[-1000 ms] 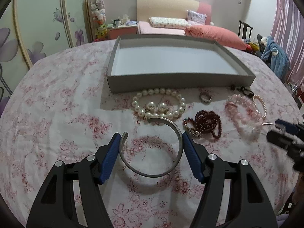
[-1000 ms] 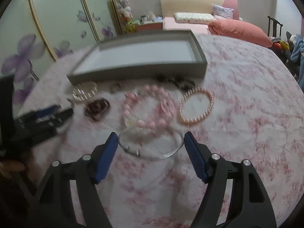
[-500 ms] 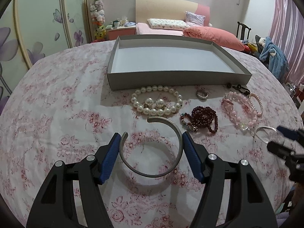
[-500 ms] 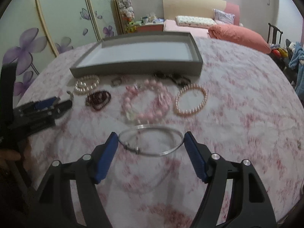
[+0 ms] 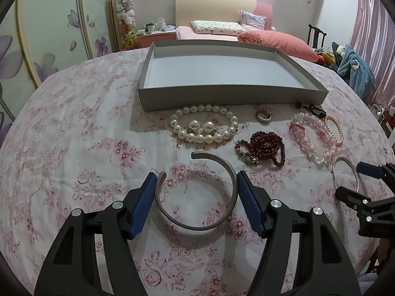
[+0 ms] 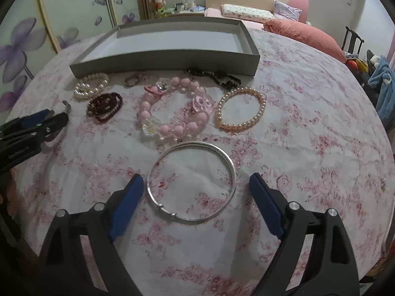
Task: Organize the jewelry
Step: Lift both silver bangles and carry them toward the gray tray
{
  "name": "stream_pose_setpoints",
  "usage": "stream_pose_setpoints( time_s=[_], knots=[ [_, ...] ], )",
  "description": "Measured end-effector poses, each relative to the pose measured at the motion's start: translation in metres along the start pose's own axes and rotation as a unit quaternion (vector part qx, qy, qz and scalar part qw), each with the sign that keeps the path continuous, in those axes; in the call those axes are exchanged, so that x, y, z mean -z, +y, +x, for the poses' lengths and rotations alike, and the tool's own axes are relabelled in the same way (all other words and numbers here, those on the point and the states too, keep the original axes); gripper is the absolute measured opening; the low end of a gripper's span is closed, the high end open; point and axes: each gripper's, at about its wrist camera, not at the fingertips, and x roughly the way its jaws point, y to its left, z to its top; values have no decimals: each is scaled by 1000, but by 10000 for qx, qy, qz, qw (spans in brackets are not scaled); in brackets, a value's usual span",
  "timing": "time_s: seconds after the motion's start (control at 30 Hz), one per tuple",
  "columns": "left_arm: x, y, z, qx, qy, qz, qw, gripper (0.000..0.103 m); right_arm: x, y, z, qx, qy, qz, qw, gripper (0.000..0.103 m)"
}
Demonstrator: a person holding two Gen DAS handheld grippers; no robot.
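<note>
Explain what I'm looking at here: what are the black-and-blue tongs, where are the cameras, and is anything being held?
No robot: a person holds a two-finger gripper in each hand, each carrying a fisheye camera looking along its jaws. The left-wrist view shows the left gripper closed on an open silver cuff. The right-wrist view shows the right gripper, jaws opening, around a thin silver bangle lying free on the floral cloth. Beyond lie a pearl bracelet, dark red beads, pink beads and an empty grey tray.

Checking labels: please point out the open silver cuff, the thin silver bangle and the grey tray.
open silver cuff (image 5: 233, 180), left wrist view, right side band
thin silver bangle (image 6: 228, 162), right wrist view, right rim
grey tray (image 5: 232, 97), left wrist view, front wall
</note>
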Motion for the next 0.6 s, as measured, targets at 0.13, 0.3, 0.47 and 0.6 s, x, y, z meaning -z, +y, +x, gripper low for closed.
stream_pose_setpoints(
  time_s=[0.13,0.3,0.47,0.6],
  knots=[
    [1,-1,4,-26,94,24,9999,66,-1,-2,0,-26,53,-87,9999,85],
    [0,-2,5,-104,116,61,9999,67,-4,-1,-1,-83,86,-219,9997,80],
    [2,-5,5,-184,143,143,9996,72,-2,1,-4,-133,107,-322,9993,72],
    [4,-3,2,-111,102,136,9998,66,1,0,-6,-165,66,-271,9995,71]
  ],
)
